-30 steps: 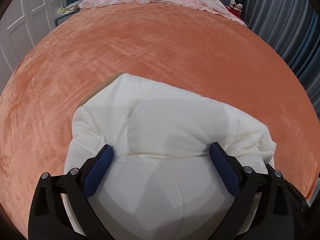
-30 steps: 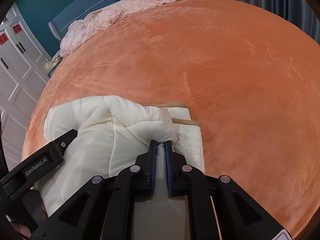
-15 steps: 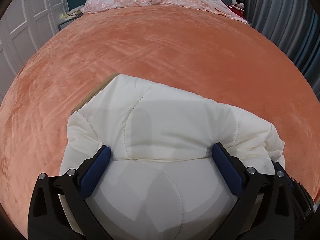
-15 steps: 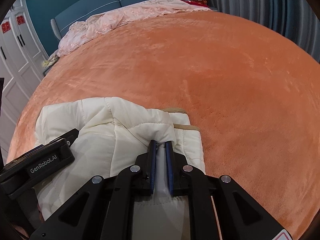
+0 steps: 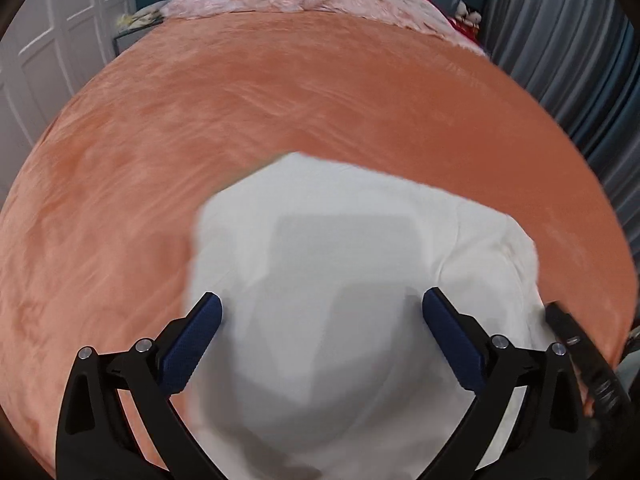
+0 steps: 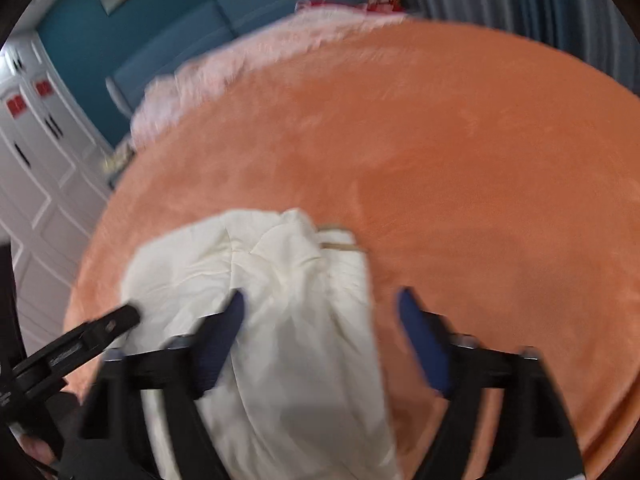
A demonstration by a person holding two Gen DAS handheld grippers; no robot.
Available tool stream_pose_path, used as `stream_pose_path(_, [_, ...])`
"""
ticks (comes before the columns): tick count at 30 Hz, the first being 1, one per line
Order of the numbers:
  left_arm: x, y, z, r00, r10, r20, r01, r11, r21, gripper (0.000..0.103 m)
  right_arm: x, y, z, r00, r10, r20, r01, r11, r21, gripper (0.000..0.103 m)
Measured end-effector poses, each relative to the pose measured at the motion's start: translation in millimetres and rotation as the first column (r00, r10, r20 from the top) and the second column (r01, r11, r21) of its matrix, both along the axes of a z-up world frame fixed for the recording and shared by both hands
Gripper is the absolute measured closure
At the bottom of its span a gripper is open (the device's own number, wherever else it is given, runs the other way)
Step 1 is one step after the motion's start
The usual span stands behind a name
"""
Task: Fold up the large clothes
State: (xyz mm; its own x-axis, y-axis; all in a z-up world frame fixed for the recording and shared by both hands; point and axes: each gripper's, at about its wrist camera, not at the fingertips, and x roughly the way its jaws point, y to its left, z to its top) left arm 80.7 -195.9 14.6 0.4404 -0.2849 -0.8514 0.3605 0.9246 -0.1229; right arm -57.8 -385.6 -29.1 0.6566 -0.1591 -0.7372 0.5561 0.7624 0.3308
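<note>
Jacket (image 5: 344,264) below both parted tongs (image 6: 320,312).

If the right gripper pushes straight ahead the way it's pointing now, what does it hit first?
Most likely the folded cream jacket. The right gripper, jaws just opened and gripping nothing, points down at the jacket's right edge, with the orange bedspread beside it. Blur leaves depth uncertain.
</note>
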Motion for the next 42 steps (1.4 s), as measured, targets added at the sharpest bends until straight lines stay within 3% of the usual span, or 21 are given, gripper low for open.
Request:
stream_pose_path(3, [-8, 42, -2, 0.996, 0.062, -0.071, -0.064, 0.998, -0.028, 0.005, -14, 3, -1, 0.996, 0.079, -0.029, -0.078, 0.996, 0.053, 0.021])
stream_pose_path(7, [-9, 83, -29, 0.960, 0.134, -0.245, -0.174, 0.973, -0.151, 0.005, -20, 7, -21, 0.993, 0.106, -0.043, -0.096, 0.976, 0.195, 0.020])
stream_pose_path(11, [-9, 85, -39, 0.943, 0.127, -0.307, -0.196, 0.959, -0.204, 0.005, -18, 8, -40, 0.997, 0.077, -0.021, -0.066, 0.939, 0.338, 0.016])
stream_pose_path(16, [-7, 68, -46, 0.928, 0.087, -0.363, -0.187, 0.949, -0.252, 0.005, -12, 17, -42, 0.997, 0.073, -0.030, -0.059, 0.945, 0.322, 0.013])
stream_pose_path(22, [-10, 47, -37, 0.941, 0.110, -0.320, -0.180, 0.964, -0.196, 0.005, -8, 18, -40, 0.996, 0.077, -0.040, -0.060, 0.944, 0.323, 0.016])
stream_pose_path(25, [-17, 41, -22, 0.957, 0.094, -0.274, -0.142, 0.977, -0.159, 0.012, -19, 22, -30, 0.994, 0.100, -0.043, -0.083, 0.952, 0.294, 0.037])
stream_pose_path(27, [-22, 36, -11, 0.971, 0.082, -0.226, -0.113, 0.985, -0.128, 0.022, -19, 26, -20, 0.991, 0.120, -0.049, -0.104, 0.962, 0.253, 0.056])
stream_pose_path(30, [-32, 27, 11, 0.987, 0.054, -0.149, -0.067, 0.994, -0.087, 0.036, -17, 33, 0, 0.988, 0.140, -0.061, -0.128, 0.977, 0.172, 0.068])
stream_pose_path(33, [-41, 20, 33, 0.996, 0.018, -0.087, -0.024, 0.997, -0.070, 0.046, -20, 39, 17, 0.989, 0.137, -0.050, -0.131, 0.986, 0.106, 0.072])
stream_pose_path(42, [-66, 22, 102, 0.994, -0.036, 0.099, 0.043, 0.996, -0.076, 0.049, -37, 53, 73, 0.989, 0.137, 0.053, -0.137, 0.991, -0.007, 0.075])
